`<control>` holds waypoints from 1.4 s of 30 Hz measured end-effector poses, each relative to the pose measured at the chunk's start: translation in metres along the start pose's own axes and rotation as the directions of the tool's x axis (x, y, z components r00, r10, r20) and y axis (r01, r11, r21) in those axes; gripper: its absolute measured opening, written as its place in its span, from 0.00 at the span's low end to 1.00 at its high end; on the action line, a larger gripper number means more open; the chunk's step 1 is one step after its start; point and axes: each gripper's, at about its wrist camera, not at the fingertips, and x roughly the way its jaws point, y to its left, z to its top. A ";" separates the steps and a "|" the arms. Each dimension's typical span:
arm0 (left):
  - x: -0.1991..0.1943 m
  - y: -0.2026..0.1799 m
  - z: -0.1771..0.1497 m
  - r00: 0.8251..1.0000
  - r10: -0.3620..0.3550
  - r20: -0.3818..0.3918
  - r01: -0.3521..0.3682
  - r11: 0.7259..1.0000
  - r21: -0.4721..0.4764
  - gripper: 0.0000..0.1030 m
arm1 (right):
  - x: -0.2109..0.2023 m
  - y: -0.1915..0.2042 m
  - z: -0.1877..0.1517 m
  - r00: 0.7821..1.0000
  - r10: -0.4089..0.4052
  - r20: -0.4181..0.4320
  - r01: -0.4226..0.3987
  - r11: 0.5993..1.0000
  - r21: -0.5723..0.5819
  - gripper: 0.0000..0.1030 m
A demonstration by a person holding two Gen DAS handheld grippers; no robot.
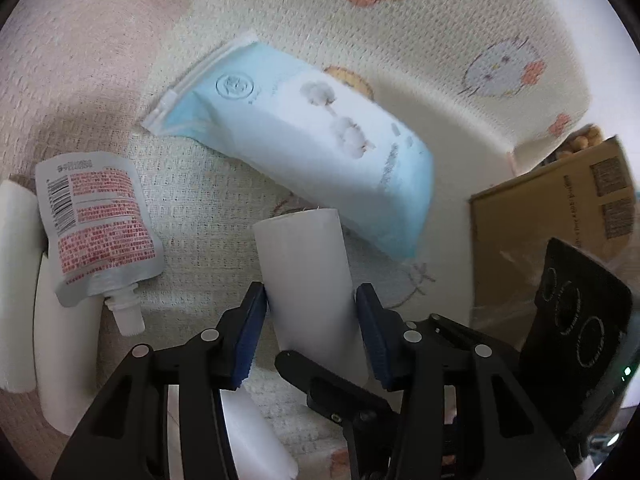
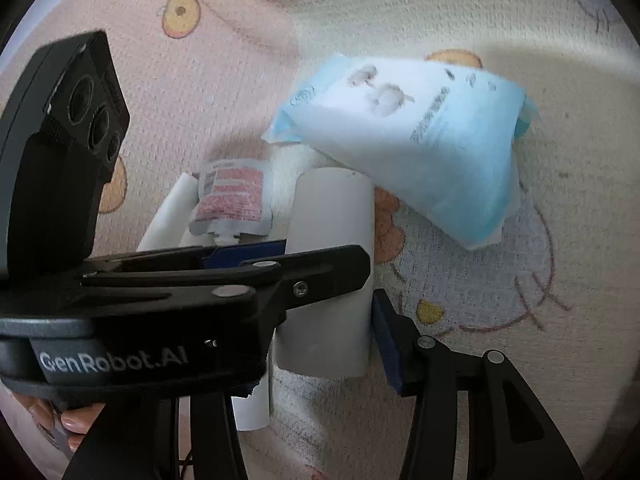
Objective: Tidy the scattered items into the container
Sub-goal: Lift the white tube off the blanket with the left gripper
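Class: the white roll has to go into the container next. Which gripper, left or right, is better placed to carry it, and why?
Left. The left gripper has its blue pads on both sides of the white roll. The right gripper sits behind it, partly blocked.

Home floor, cartoon play mat (image 1: 440,20)

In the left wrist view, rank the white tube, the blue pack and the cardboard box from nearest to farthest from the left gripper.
1. White tube: between the left gripper fingers.
2. Blue pack: just beyond the tube's far end.
3. Cardboard box: far right, at the mat's edge.
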 end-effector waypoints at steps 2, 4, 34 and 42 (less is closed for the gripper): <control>-0.010 -0.005 -0.003 0.999 -0.013 0.045 0.013 1.000 0.010 0.49 | -0.007 0.004 0.002 1.000 -0.001 0.020 0.002 1.000 -0.015 0.44; -0.023 -0.011 -0.008 0.996 0.005 0.088 -0.008 0.999 0.039 0.49 | -0.015 0.009 0.004 0.999 0.009 0.040 -0.007 1.000 -0.027 0.44; -0.139 -0.098 -0.051 0.902 0.194 0.387 -0.293 0.932 0.215 0.47 | -0.109 0.074 0.003 0.968 0.074 0.238 -0.018 0.973 -0.231 0.42; -0.169 -0.120 -0.046 0.881 0.183 0.435 -0.302 0.928 0.220 0.47 | -0.141 0.088 0.010 0.948 0.073 0.311 0.012 0.965 -0.262 0.42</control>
